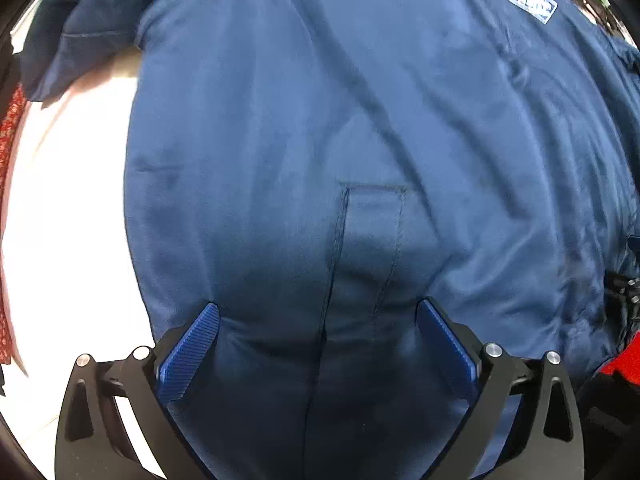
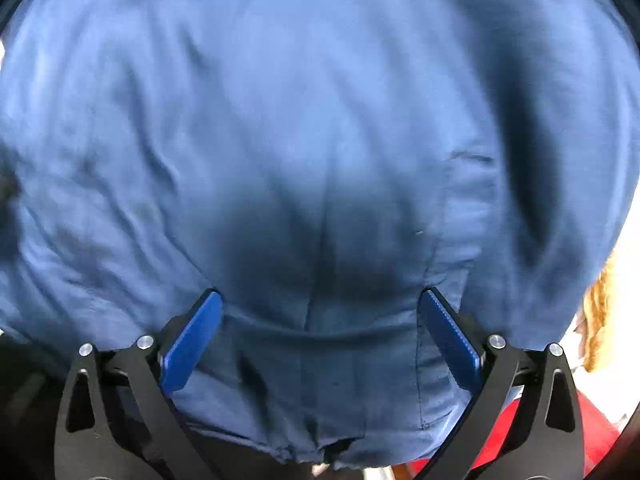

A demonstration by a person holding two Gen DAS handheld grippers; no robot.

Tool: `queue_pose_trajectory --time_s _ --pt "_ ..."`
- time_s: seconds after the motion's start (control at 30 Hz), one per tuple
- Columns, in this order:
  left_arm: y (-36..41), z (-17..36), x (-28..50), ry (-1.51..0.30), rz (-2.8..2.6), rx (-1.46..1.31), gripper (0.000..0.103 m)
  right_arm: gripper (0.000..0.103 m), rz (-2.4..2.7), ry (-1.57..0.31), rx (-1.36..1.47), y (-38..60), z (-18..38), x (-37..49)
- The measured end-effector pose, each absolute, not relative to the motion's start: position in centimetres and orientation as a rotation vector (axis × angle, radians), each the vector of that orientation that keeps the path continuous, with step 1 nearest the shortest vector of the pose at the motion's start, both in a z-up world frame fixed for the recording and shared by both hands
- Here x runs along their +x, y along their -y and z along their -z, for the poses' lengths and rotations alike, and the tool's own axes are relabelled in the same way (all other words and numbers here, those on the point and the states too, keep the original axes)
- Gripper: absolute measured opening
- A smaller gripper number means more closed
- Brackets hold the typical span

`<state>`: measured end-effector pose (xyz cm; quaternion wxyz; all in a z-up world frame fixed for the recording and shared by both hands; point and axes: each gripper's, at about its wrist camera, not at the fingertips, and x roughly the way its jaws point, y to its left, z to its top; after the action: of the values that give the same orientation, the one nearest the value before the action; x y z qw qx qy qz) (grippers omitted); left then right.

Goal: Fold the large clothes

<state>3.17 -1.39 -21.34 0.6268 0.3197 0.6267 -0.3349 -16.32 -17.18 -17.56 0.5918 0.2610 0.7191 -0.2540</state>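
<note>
A large navy blue garment (image 1: 320,120) lies spread on a white surface (image 1: 68,220) and fills most of the left wrist view. It has a stitched panel (image 1: 372,232) near the middle and a blue-and-white label (image 1: 531,0) at the upper right. My left gripper (image 1: 318,316) points down at it, jaws wide open, blue pads (image 1: 190,352) close over the cloth with nothing pinched. In the right wrist view the same blue garment (image 2: 300,120) fills the frame, slightly blurred. My right gripper (image 2: 320,304) is open just above its hem (image 2: 320,452), pads (image 2: 450,340) on either side of a seam.
Red patterned cloth (image 1: 10,128) hangs at the left edge of the left wrist view. A red thing (image 1: 624,356) and dark gear lie at its lower right. In the right wrist view red fabric (image 2: 596,432) and a tan fuzzy thing (image 2: 598,320) sit at the right.
</note>
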Motion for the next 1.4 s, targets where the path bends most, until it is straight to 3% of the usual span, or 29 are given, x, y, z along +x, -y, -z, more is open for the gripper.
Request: queue_pose_trajectory --time_s 0.27,0.47,0.7,0.87,1.03,1.1,1.17,1.27,1.4 --pt "2.1 16.6 3.7 -1.327 0.781 0.718 0.097 0.098 0.79 -1.105 0.96 25.3 6.8 -22.5" --pt "2.7 14.2 3.8 -1.309 0.792 0.688 0.097 0.096 1.001 -0.712 1.258 29.9 3.0 -31.8" --pt "3.5 12.9 3.6 -1.295 0.812 0.702 0.097 0.09 1.333 -0.457 1.32 31.2 1.5 -42.1" --pt "4.3 13.6 2.6 -1.295 0.819 0.72 0.097 0.083 1.397 -0.323 1.52 32.1 4.5 -47.4" --pt "4.3 13.7 2.1 -1.292 0.816 0.732 0.097 0.082 1.393 -0.181 1.594 33.4 6.8 -49.1" --pt "4.3 13.8 2.3 -1.295 0.812 0.733 0.097 0.073 1.421 -0.182 1.599 34.6 7.7 -49.4" --pt "4.1 13.8 2.5 -1.297 0.801 0.726 0.097 0.046 1.411 -0.199 1.605 35.4 8.4 -49.0" --pt "3.8 13.8 2.8 -1.306 0.785 0.706 0.097 0.02 1.4 -0.288 1.539 36.6 7.4 -47.5" --pt "3.2 14.0 3.3 -1.326 0.758 0.677 0.097 0.017 1.481 -0.399 1.307 38.5 2.3 -47.0"
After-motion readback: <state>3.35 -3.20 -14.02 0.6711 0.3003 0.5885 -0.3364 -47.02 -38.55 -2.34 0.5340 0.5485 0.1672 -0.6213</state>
